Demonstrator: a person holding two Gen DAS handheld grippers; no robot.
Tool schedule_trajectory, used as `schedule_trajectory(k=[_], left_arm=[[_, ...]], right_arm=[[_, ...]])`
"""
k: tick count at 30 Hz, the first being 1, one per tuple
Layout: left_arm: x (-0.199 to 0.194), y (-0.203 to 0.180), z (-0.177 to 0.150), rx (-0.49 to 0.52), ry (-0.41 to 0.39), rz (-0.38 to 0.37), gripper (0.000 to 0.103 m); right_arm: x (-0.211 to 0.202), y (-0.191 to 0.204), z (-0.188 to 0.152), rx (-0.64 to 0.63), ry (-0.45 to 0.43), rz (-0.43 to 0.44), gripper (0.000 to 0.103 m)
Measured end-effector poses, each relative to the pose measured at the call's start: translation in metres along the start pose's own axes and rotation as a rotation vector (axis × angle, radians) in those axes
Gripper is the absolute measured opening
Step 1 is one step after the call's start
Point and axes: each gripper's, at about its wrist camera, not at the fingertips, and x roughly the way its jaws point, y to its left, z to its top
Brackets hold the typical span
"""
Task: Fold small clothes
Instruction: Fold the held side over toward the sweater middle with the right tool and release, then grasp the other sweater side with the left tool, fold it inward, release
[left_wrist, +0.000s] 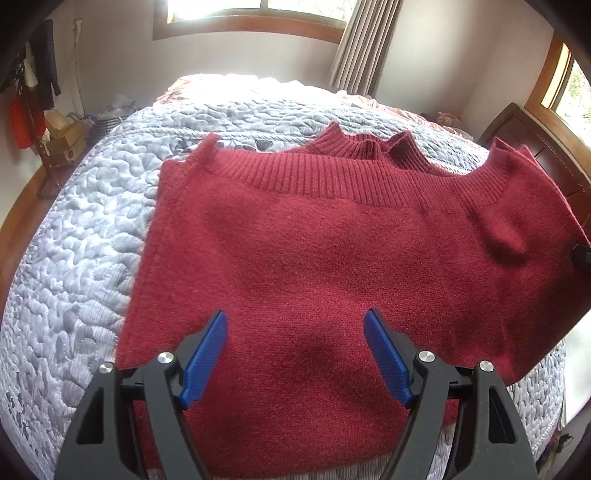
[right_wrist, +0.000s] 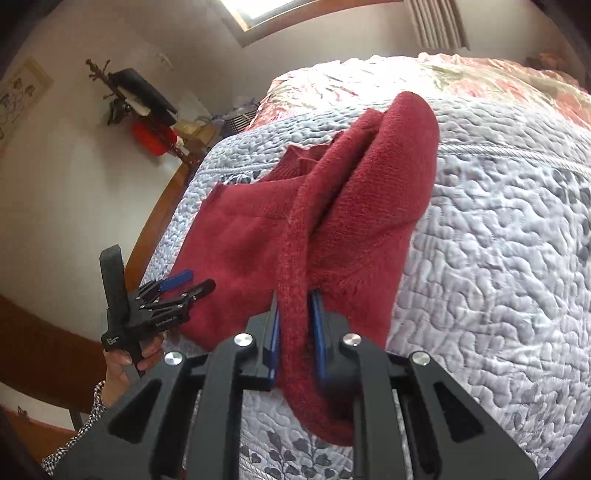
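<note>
A red knitted sweater (left_wrist: 314, 251) lay on the grey-blue quilted bedspread (left_wrist: 81, 240), its ribbed band running across the far side as the left gripper's camera saw it. The left gripper (left_wrist: 295, 354) hovered over the near part of the garment with its jaws spread wide and nothing between them; the blue pads (left_wrist: 205, 360) stood well apart, and red knit filled the space ahead of and below them. From that view I could not tell whether the fingertips touched the cloth or hung just above it.

The right gripper (right_wrist: 295, 332) had its jaws drawn narrow and clamped on a thick fold of the sweater (right_wrist: 295, 258). The pinched cloth rose between the blue pads (right_wrist: 319, 332) and ran forward and up from the jaws in a lifted ridge, with a rounded sleeve or fold end (right_wrist: 402, 125) at the far top. A short flap hung down below the jaws, toward the camera. Left of those jaws the rest of the sweater lay flat on the bedspread (right_wrist: 498, 240).

Further left in the same view, a hand (right_wrist: 125, 363) in a checked sleeve (right_wrist: 79, 432) held the left gripper (right_wrist: 188, 282) at the sweater's near edge, its fingers open.

Beyond the jaws, a pink floral cover (right_wrist: 480, 77) lay at the far end of the bed, under a wood-framed window (left_wrist: 251, 18) with a curtain (left_wrist: 362, 44).
</note>
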Motion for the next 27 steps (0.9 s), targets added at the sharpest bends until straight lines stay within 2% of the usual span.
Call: schedule_trajectory(k=[4, 9, 11, 12, 14, 16, 19, 21, 22, 25, 27], left_arm=[[-0.005, 0.010, 0.000, -0.015, -0.001, -0.004, 0.077], [-0.005, 0.017, 0.002, -0.039, 0.003, -0.011, 0.077], [-0.004, 0.016, 0.003, -0.041, 0.004, -0.008, 0.077], [-0.004, 0.015, 0.003, -0.039, 0.004, -0.006, 0.077], [-0.003, 0.012, 0.004, -0.039, 0.007, -0.010, 0.077], [-0.003, 0.009, 0.006, -0.047, 0.016, -0.029, 0.077], [-0.004, 0.000, 0.010, -0.062, 0.028, -0.082, 0.077], [-0.004, -0.010, 0.013, -0.063, 0.034, -0.119, 0.077], [-0.004, -0.015, 0.014, -0.062, 0.040, -0.141, 0.077], [0.002, -0.034, 0.019, -0.051, 0.062, -0.181, 0.077], [0.009, -0.047, 0.022, -0.044, 0.076, -0.204, 0.077]], right_arm=[[0.036, 0.023, 0.005, -0.035, 0.063, -0.018, 0.012], [0.089, 0.027, 0.001, -0.031, 0.155, -0.023, 0.012], [0.102, 0.028, -0.003, -0.031, 0.183, -0.004, 0.026], [0.103, 0.030, -0.004, -0.035, 0.184, 0.008, 0.027], [0.099, 0.033, -0.007, -0.064, 0.181, 0.026, 0.034], [0.086, 0.035, -0.009, -0.063, 0.167, 0.056, 0.034], [0.050, 0.034, -0.008, -0.049, 0.101, 0.144, 0.039], [0.025, 0.030, -0.007, -0.042, 0.052, 0.165, 0.041], [0.014, 0.027, -0.007, -0.040, 0.037, 0.152, 0.042], [-0.008, 0.014, -0.011, -0.040, -0.006, 0.043, 0.042], [-0.015, -0.005, -0.018, -0.009, -0.007, 0.029, 0.042]])
